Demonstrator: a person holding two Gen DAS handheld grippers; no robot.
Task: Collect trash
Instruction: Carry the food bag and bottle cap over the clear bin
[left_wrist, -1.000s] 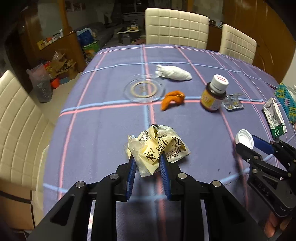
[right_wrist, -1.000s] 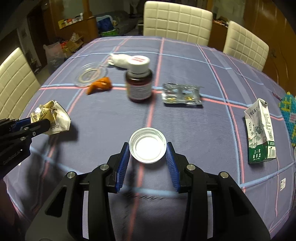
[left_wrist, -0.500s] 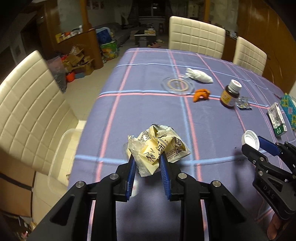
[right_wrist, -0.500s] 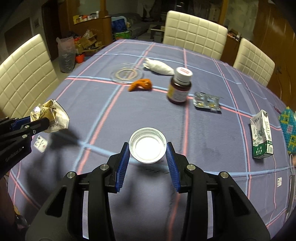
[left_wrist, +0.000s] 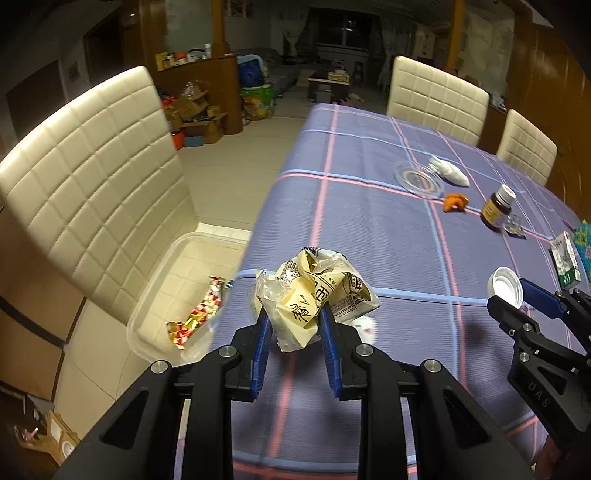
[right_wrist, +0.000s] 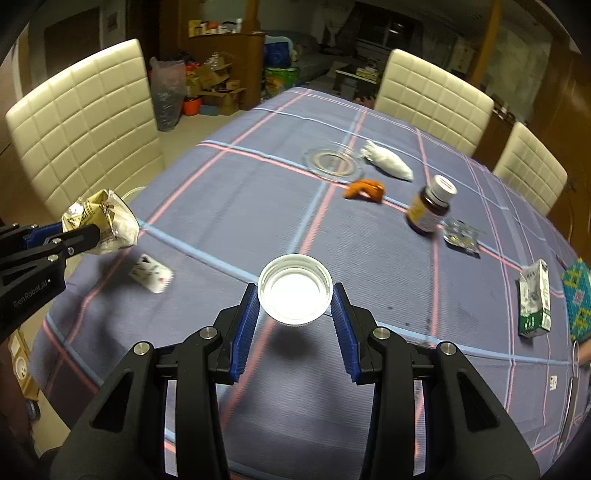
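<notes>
Left tongs (left_wrist: 293, 325) clench crumpled wrapper (left_wrist: 314, 295) above bench (left_wrist: 369, 229) edge | right tongs (right_wrist: 295, 306) grip white cap (right_wrist: 294, 291) | clear bin (left_wrist: 177, 295) beside bench, on chair

crumpled wrapper (left_wrist: 314, 295): held aloft | white cap (right_wrist: 294, 291): held, open side up
</notes>
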